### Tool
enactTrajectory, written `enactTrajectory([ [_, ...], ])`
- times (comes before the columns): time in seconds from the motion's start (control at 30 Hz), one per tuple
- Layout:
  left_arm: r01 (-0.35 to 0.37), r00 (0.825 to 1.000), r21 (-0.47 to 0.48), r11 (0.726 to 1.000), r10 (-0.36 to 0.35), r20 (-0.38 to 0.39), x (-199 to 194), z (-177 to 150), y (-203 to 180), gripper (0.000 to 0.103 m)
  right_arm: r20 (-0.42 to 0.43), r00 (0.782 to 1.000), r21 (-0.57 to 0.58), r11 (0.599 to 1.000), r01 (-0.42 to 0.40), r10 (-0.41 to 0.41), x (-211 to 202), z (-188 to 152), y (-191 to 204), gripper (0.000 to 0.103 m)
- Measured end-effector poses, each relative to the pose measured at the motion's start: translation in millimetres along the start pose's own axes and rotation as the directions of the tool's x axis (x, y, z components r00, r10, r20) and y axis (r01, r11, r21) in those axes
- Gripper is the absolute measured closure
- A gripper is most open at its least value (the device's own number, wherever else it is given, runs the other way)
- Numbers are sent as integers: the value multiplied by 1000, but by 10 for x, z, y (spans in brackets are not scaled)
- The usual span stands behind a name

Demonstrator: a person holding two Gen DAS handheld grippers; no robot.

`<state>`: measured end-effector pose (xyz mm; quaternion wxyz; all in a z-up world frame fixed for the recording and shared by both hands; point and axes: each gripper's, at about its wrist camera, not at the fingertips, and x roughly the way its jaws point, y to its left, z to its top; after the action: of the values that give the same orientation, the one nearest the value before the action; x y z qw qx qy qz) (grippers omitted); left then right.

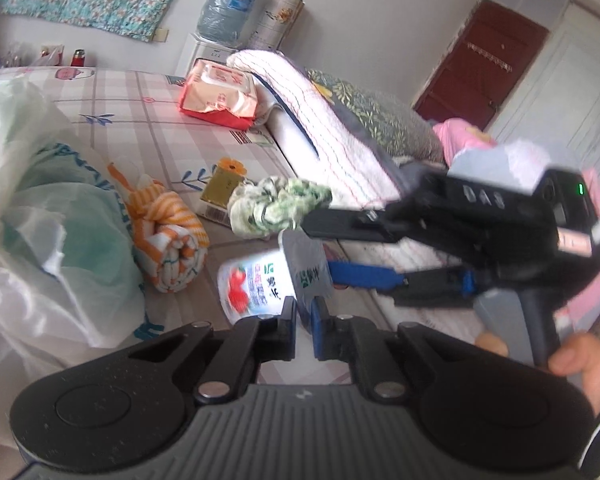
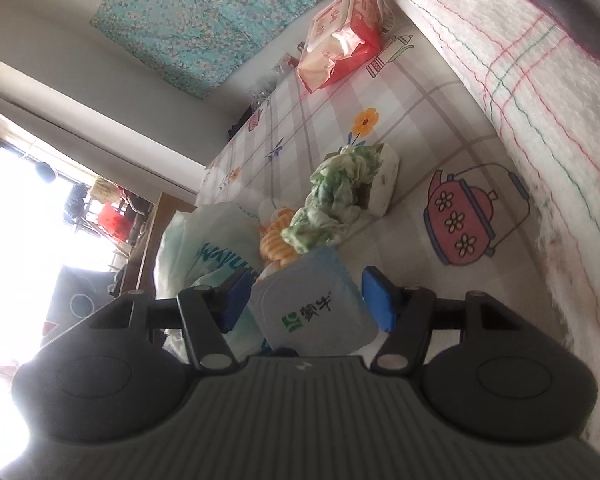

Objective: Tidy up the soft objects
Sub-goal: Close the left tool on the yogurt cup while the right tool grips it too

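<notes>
We are watching the yogurt cup (image 1: pixel 252 288), a white tub with strawberries on its side and a grey foil lid (image 1: pixel 306 266). It is hanging clear of the checked tablecloth (image 1: pixel 160 128). The right gripper (image 2: pixel 306 300) is standing about half open, with its blue pads (image 2: pixel 378 298) pressing the cup's two sides, so the cup is lying sideways in that grip.

The left gripper (image 1: pixel 304 316) is sitting just below the cup's lid end, jaws all but together. We cannot tell whether it is nipping the foil's edge or closing on nothing.

We are judging the cup light and thin-walled, so a hard squeeze could buckle it or pop the foil. The firmer rim looks the safer place to hold.

The soft things are waiting beyond the cup. An orange striped towel roll (image 1: pixel 172 248) is lying just to its left, and a big white plastic bag (image 1: pixel 40 220) sits further left. A green and white crumpled cloth (image 1: pixel 272 208) is draped on a small box (image 1: pixel 220 194) right behind the cup.

Both fabrics should be limp and light. We are reckoning the roll wants gripping across its middle so it does not unwind, and the cloth by a thick bunch.
</notes>
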<state>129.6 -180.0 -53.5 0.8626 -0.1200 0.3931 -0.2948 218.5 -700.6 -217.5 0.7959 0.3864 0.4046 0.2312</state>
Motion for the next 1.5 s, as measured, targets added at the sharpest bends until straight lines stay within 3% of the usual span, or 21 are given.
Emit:
enactTrajectory([
  [0.13, 52, 999, -69, 996, -53, -12, -54, 52, 96, 91, -6, 1000, 10, 1000, 9, -9, -58, -98, 23, 41],
  [0.27, 31, 999, -79, 996, -32, -5, -51, 66, 138, 90, -10, 1000, 40, 999, -8, 8, -37, -159, 5, 44],
  [0.33, 25, 1000, -77, 997, -26, -12, -53, 78, 154, 90, -11, 1000, 34, 999, 6, -5, -17, -189, 37, 49],
  [0.5, -32, 999, -99, 995, 29, -35, -18, 82, 262, 79, -8, 999, 10, 999, 44, -44, 31, -268, 112, 77],
  [0.6, -16, 999, -138, 990, 12, -33, -1, 73, 342, 78, -1, 999, 5, 999, 53, -53, 38, -318, 120, 79],
  [0.83, -19, 1000, -106, 994, 16, -25, -63, 81, 256, 78, 18, 998, 15, 998, 63, -63, -63, -346, 195, 79],
  [1.0, 10, 999, -65, 998, -8, 31, -282, 174, 133, 78, 53, 998, -10, 999, 47, -46, -246, -302, 393, 79],
  [1.2, 27, 988, -19, 999, -24, 150, -742, 374, 58, 78, 100, 995, -105, 994, 16, -6, -371, -188, 916, 79],
  [1.33, -8, 970, -16, 1000, 12, 243, -1158, 490, 143, 78, 87, 995, -184, 982, -32, 48, -285, -129, 1377, 79],
  [1.5, -102, 937, -60, 993, 117, 330, -1746, 565, 408, 78, -12, 991, -280, 951, -128, 130, 48, -150, 2068, 78],
])
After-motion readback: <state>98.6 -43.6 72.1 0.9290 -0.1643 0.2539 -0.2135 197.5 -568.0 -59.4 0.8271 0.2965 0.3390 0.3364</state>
